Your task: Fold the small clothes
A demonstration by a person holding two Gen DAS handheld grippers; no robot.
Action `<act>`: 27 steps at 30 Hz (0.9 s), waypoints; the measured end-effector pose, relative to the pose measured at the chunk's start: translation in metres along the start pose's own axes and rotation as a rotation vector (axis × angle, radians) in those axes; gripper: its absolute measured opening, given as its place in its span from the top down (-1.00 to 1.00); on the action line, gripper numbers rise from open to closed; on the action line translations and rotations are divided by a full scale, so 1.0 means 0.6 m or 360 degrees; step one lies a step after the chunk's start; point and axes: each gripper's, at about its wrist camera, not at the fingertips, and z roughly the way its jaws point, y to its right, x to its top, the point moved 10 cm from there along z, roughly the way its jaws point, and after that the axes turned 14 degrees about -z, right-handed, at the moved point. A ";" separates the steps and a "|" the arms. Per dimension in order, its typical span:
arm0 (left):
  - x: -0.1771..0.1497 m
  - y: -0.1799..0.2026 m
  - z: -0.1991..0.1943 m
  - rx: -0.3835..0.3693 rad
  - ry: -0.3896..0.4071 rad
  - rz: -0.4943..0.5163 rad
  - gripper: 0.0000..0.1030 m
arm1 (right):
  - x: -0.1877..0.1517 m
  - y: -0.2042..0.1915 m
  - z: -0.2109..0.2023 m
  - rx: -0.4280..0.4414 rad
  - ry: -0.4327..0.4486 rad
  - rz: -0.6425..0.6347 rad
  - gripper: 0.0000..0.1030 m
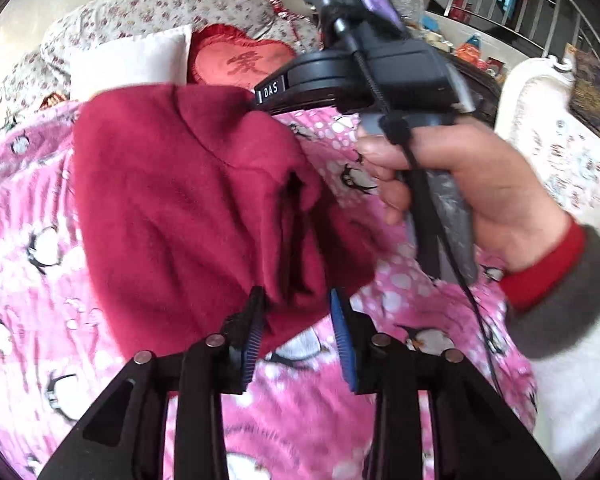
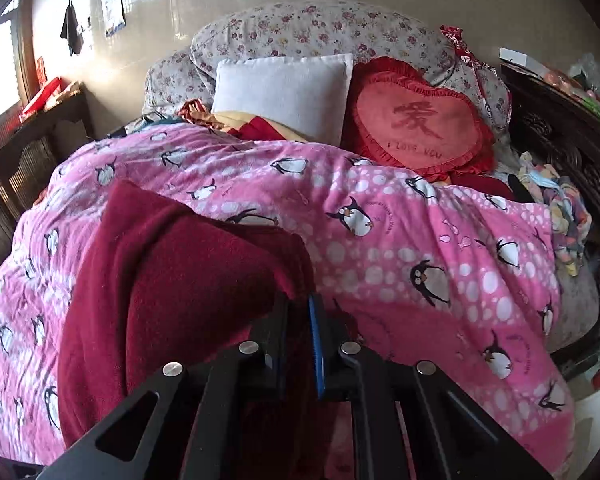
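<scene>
The left tool [image 1: 296,312] is seen partly open, its two ribbed pads set apart, with a fold of the dark red fleece garment [image 1: 188,208] lying between them. Whether the pads actually press on the cloth cannot be told from the left wrist view, which is blurred; a gap is visible beside the blue pad [image 1: 342,340].

The right tool [image 2: 298,320] is seen nearly closed, the jaws drawn almost together, and an edge of the same red fleece garment [image 2: 172,292] is pinched between them. In the left wrist view the right tool's body [image 1: 364,80] is held by the person's hand [image 1: 472,192], a red cuff and grey sleeve [image 1: 556,280] showing at the wrist, and its front end reaches over the garment's far right edge.

The garment is spread on a pink penguin-print quilt [image 2: 400,240] covering the bed, bunched and partly doubled over itself. It lies directly ahead of and under both tools, to the left of the right tool's jaws. At the head of the bed a white pillow [image 2: 284,92] and a red heart-shaped cushion [image 2: 420,124] are propped against floral bedding [image 2: 320,28].
</scene>
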 end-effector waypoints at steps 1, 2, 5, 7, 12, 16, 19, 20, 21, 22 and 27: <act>0.000 -0.006 -0.015 0.0011 0.0016 0.0024 0.09 | 0.005 0.001 -0.013 0.0016 0.0021 0.0031 0.78; 0.002 -0.016 -0.031 0.0028 0.0041 0.0045 -0.07 | 0.010 0.003 -0.028 0.0013 0.0053 0.0048 0.73; 0.014 -0.059 -0.068 0.0091 0.0107 0.0057 -0.10 | 0.021 0.000 -0.076 -0.0007 0.0118 0.0052 0.66; 0.027 -0.093 -0.081 0.0145 0.0129 0.0032 -0.10 | 0.018 -0.013 -0.107 0.0074 0.0163 0.0077 0.31; 0.070 -0.169 -0.076 0.0336 0.0224 -0.0067 -0.10 | -0.023 -0.062 -0.122 0.0288 0.0117 0.0147 -0.41; 0.115 -0.207 -0.053 0.0412 0.0257 -0.0162 -0.10 | -0.063 -0.110 -0.090 0.0419 0.0014 0.0113 0.39; 0.145 -0.215 -0.033 0.0450 0.0271 -0.0193 -0.10 | -0.069 -0.111 -0.102 0.0318 0.0042 0.0024 0.80; 0.155 -0.218 -0.022 0.0460 0.0267 -0.0191 -0.10 | -0.068 -0.107 -0.112 0.0275 0.0059 -0.0009 0.82; 0.160 -0.217 -0.015 0.0470 0.0261 -0.0190 -0.10 | -0.067 -0.100 -0.118 0.0240 0.0073 -0.0021 0.82; 0.166 -0.218 -0.004 0.0478 0.0255 -0.0191 -0.15 | -0.068 -0.092 -0.124 0.0189 0.0076 -0.0042 0.83; 0.172 -0.214 0.041 0.0472 0.0236 -0.0224 -0.36 | -0.095 -0.058 -0.069 0.0002 -0.0052 -0.0095 0.83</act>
